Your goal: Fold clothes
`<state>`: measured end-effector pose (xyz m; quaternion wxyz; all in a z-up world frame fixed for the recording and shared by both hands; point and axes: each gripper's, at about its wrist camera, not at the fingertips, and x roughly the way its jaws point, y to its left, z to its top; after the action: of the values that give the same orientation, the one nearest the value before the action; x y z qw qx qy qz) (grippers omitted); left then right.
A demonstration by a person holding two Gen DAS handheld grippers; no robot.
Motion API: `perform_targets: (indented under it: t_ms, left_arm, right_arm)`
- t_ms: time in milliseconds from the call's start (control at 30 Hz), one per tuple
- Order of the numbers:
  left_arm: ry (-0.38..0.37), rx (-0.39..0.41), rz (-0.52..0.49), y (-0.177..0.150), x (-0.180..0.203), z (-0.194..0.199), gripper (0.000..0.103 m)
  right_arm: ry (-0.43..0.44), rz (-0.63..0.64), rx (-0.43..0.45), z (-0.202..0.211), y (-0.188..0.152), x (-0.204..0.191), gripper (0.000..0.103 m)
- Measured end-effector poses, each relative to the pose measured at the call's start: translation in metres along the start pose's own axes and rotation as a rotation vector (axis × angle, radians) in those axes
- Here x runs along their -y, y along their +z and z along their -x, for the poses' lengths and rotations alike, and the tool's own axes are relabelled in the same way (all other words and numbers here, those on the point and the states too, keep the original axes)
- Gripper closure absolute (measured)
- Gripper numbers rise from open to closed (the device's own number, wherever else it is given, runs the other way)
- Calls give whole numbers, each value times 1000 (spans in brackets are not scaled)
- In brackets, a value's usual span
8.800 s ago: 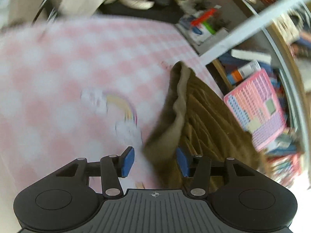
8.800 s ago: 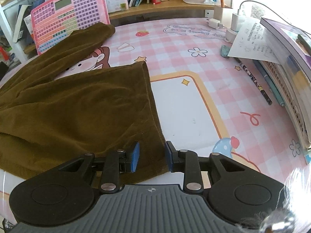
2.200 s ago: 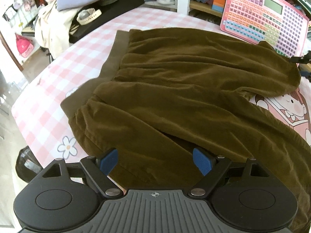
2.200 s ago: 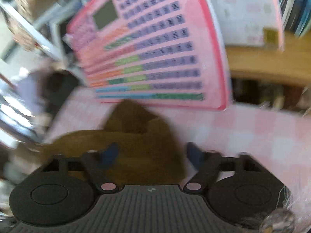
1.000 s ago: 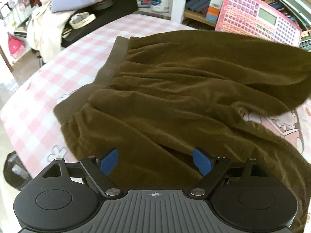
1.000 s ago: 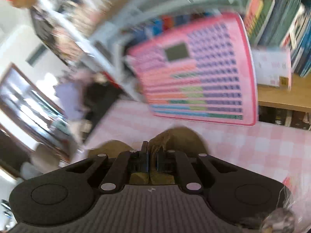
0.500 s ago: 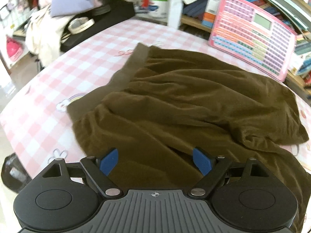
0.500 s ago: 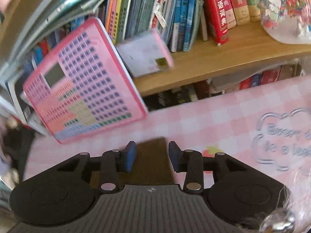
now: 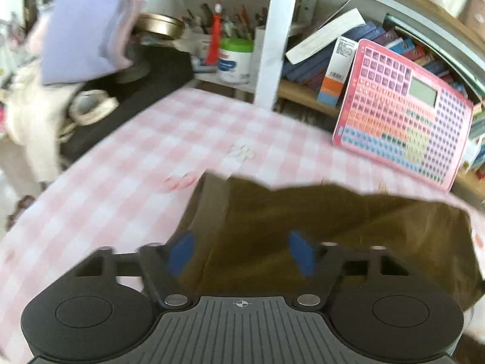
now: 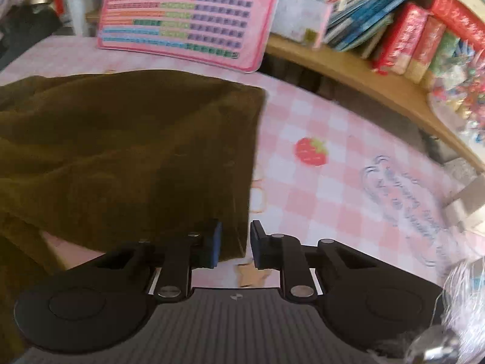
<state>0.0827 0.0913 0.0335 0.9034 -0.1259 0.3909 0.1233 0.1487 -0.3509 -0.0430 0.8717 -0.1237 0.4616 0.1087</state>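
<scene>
The dark olive-brown corduroy garment (image 9: 333, 230) lies spread on the bench (image 9: 127, 176), which is covered w/ a pink-and-white checked cloth. In the left wrist view its far edge runs jagged across the frame, w/ a flatter band of the same colour along its left side.

Left tool (image 9: 241, 253): blue-padded jaws about half apart and closing. Garment fabric sits in the gap under them; pads not pressing on it, so nothing gripped. View is blurred.

Right tool (image 10: 235, 242): jaws only a narrow gap apart and closing. The garment's lower right corner (image 10: 233, 242) hangs into the gap just beside the left pad; the right pad stands clear of the cloth w/ checked bench showing between. No grip yet.

In the right wrist view the garment (image 10: 127, 157) fills the left half, its right edge running straight down toward the tool. A red strawberry print (image 10: 312, 151) on the cloth lies near, to the right of that edge.

Behind the garment a pink flat keypad board w/ rows of coloured keys (image 9: 403, 112) leans against a wooden bookshelf (image 10: 348, 60) packed w/ books.
</scene>
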Motion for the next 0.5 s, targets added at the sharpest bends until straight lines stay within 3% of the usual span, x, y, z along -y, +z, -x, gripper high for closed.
perform_targets:
  t_ms: [33,67,167,267,367,500]
  left_arm:
    - [-21,-13,2,7,0,-10,62]
    - [-41,-27,3,14,1,-21,70]
    - [-100,-95,-11,21,6,-52,83]
    - [-84,-144,-42,21,10,-80,89]
    - [-45,-109,24,28,-1,-96,98]
    - [22,-75,84,40,-5,-109,98]
  right_arm:
    - [-42,-26,-6,-3,1,5,94]
    - [-84,-51,-12,-5,2,11,97]
    - [-133,-124,-25,-8,1,23,97]
    - [-120,-167,25,6,2,27,97]
    - [-49,-195,77,22,6,23,96]
    - [24,-117,87,23,11,0,96]
